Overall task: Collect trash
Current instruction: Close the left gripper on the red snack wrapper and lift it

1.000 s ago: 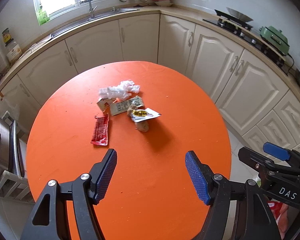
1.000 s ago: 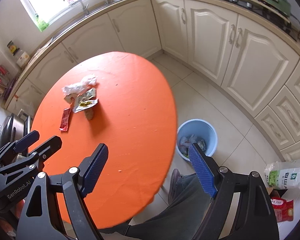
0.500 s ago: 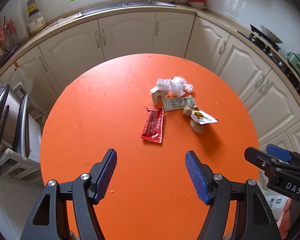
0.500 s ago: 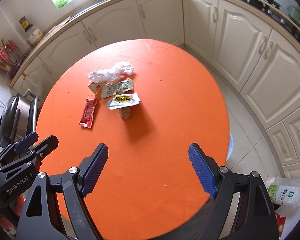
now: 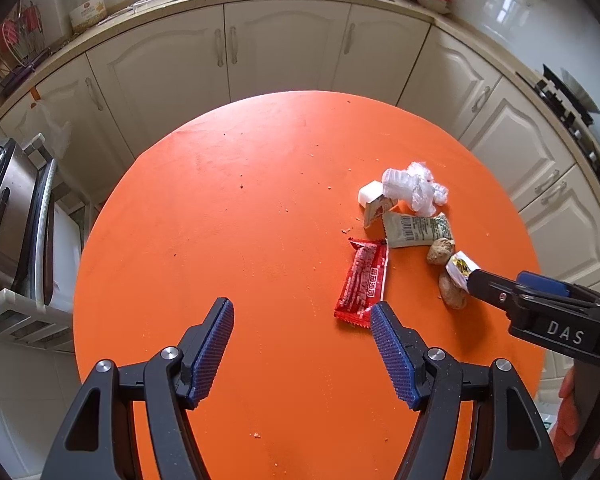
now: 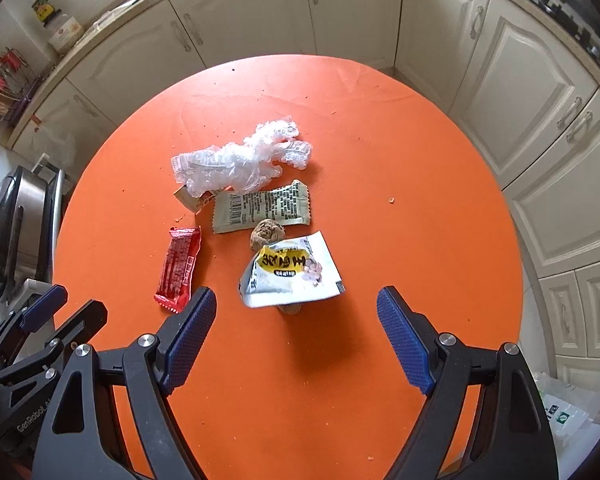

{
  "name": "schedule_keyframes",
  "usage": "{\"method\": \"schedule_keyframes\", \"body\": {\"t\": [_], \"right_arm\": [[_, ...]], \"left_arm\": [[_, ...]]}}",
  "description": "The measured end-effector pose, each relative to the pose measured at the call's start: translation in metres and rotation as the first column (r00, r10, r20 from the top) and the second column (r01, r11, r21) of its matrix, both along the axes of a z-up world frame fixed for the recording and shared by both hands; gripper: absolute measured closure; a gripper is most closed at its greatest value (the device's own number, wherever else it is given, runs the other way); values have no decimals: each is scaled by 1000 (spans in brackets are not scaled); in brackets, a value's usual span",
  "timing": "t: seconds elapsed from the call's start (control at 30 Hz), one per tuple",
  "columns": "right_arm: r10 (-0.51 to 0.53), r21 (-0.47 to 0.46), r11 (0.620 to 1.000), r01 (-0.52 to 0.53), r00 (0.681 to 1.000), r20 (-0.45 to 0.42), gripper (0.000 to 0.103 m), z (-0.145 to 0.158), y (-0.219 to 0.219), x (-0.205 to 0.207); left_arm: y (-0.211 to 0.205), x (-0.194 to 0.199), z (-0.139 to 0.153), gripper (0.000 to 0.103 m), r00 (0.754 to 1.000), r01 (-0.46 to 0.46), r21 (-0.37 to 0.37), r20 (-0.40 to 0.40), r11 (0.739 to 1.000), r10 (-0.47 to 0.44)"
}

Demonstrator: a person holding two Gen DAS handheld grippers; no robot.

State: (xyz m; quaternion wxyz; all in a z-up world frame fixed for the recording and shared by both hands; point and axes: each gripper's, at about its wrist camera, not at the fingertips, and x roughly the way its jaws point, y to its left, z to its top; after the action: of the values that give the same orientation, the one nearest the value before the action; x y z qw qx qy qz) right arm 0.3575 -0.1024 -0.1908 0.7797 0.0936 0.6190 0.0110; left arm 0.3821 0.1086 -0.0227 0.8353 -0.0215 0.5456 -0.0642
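Trash lies clustered on a round orange table point(image 5: 260, 208) point(image 6: 400, 152). A red wrapper point(image 5: 363, 282) point(image 6: 179, 269) lies just beyond the right fingertip of my left gripper point(image 5: 302, 310), which is open and empty. My right gripper point(image 6: 296, 300) is open over the table, just short of a white and yellow wrapper point(image 6: 290, 274) point(image 5: 462, 267) propped on a brown lump point(image 5: 452, 294). Farther off lie a second brown lump point(image 6: 267, 233) point(image 5: 440, 251), a pale green wrapper point(image 6: 262, 212) point(image 5: 418, 230), crumpled clear plastic point(image 6: 240, 160) point(image 5: 414, 188) and a small box point(image 5: 370, 200) point(image 6: 192, 199).
Cream kitchen cabinets point(image 5: 284, 52) ring the table, with a sink counter behind. A metal appliance on a rack point(image 5: 8, 216) point(image 6: 12, 236) stands left of the table. A stove point(image 5: 568, 104) is at the far right. A white bag point(image 6: 564, 404) lies on the floor at right.
Both grippers have swung left over the table and come lower and closer to the trash. The blue bin on the floor has left the right wrist view. Jaws unchanged.
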Motion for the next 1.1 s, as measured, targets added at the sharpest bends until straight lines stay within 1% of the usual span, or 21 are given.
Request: {"method": "schedule_keyframes", "body": {"t": [0.13, 0.2, 0.23, 0.27, 0.3, 0.33, 0.43, 0.47, 0.6, 0.73, 0.8, 0.83, 0.87, 0.93, 0.97, 1.1], "right_arm": [[11, 15, 1000, -10, 999, -43, 19, -22, 4, 20], [19, 37, 999, -16, 998, -67, 23, -32, 5, 26], [23, 48, 999, -20, 997, -73, 28, -36, 4, 27], [24, 52, 998, -20, 997, -77, 41, -38, 3, 28], [25, 52, 998, -21, 996, -84, 46, -40, 2, 29], [27, 60, 998, -22, 996, -89, 47, -42, 0, 29], [32, 85, 996, -27, 998, -61, 59, -39, -6, 26], [31, 86, 996, -26, 998, -53, 62, -36, -8, 25], [27, 97, 995, -24, 999, -24, 63, -25, -17, 17], [11, 111, 994, -12, 1000, 5, 64, -16, -30, 7], [-1, 110, 994, -1, 1000, 14, 64, -12, -36, 4], [-4, 112, 994, 2, 1000, 15, 64, -12, -38, 3], [-8, 113, 994, 6, 1000, 15, 64, -11, -41, 1], [-21, 115, 993, 19, 1000, 15, 64, -11, -45, 1], [-23, 116, 993, 21, 1000, 15, 64, -12, -48, 2], [-28, 130, 991, 27, 1000, 5, 64, -15, -54, 1]], "left_arm": [[-3, 17, -14, 37, 999, 1, -11, -33, 1000, -1], [-4, 24, -22, 37, 999, 3, -20, -51, 1000, -4], [-5, 27, -25, 37, 998, 5, -23, -60, 1000, -7], [-6, 29, -28, 37, 998, 8, -24, -64, 1000, -9], [-7, 31, -29, 37, 998, 9, -23, -68, 1000, -11], [-9, 34, -32, 37, 997, 11, -21, -71, 1000, -13], [-16, 38, -36, 37, 997, 18, -18, -75, 1000, -20], [-19, 39, -37, 37, 997, 20, -17, -77, 1000, -21], [-29, 45, -44, 37, 995, 24, -18, -94, 1000, -26], [-39, 53, -59, 37, 991, 29, -29, -127, 999, -33], [-44, 56, -68, 38, 988, 36, -40, -152, 999, -42], [-46, 55, -67, 39, 991, 39, -27, -131, 999, -42], [-48, 55, -67, 52, 992, 50, -13, -112, 999, -51], [-54, 53, -69, 64, 993, 63, 35, -100, 997, -59], [-54, 53, -70, 74, 994, 62, 38, -94, 997, -58], [-53, 52, -70, 84, 994, 67, 16, -86, 998, -65]]}}
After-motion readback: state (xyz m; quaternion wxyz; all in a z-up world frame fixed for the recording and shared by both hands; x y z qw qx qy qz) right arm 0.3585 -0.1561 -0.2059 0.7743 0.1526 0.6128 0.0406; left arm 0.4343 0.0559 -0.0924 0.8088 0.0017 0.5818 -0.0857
